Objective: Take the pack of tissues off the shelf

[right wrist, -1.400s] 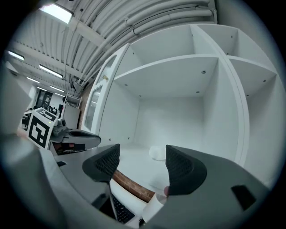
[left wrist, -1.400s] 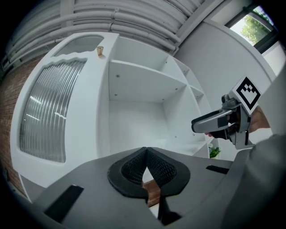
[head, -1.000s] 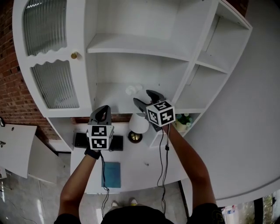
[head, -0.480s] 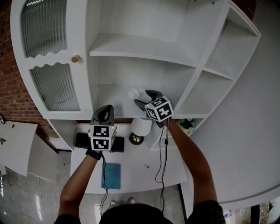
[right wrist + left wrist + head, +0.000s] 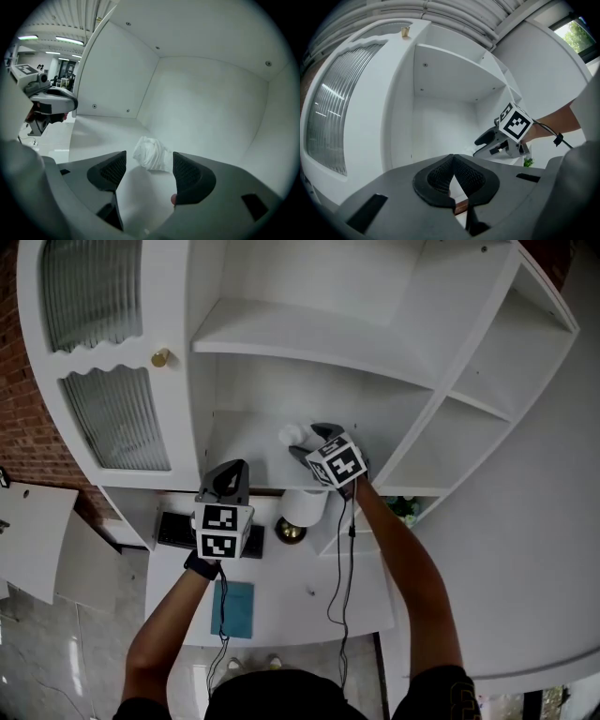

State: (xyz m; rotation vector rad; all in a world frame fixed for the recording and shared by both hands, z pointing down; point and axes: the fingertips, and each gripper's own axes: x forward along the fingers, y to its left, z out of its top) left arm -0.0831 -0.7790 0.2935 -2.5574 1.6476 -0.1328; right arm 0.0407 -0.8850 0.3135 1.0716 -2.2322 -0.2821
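The pack of tissues (image 5: 292, 434) is a small white crumpled bundle lying on the middle shelf (image 5: 246, 448) of a white cabinet. In the right gripper view the pack of tissues (image 5: 150, 153) sits just beyond the fingertips, roughly centred between them. My right gripper (image 5: 312, 439) reaches into that shelf bay and is open (image 5: 149, 165), with nothing held. My left gripper (image 5: 231, 472) hangs at the shelf's front edge to the left, its jaws shut and empty (image 5: 452, 160). From the left gripper view the right gripper (image 5: 485, 138) shows inside the bay.
Glass cabinet doors with a brass knob (image 5: 160, 358) are at the left. Below the shelf stand a white-shaded lamp (image 5: 302, 507), a keyboard (image 5: 174, 532), a teal notebook (image 5: 232, 608) on a desk and a small plant (image 5: 403, 506). Side cubbies (image 5: 487, 371) open at the right.
My right gripper has moved up and deeper into the shelf bay, closer to the tissues. The left gripper has stayed about where it was.
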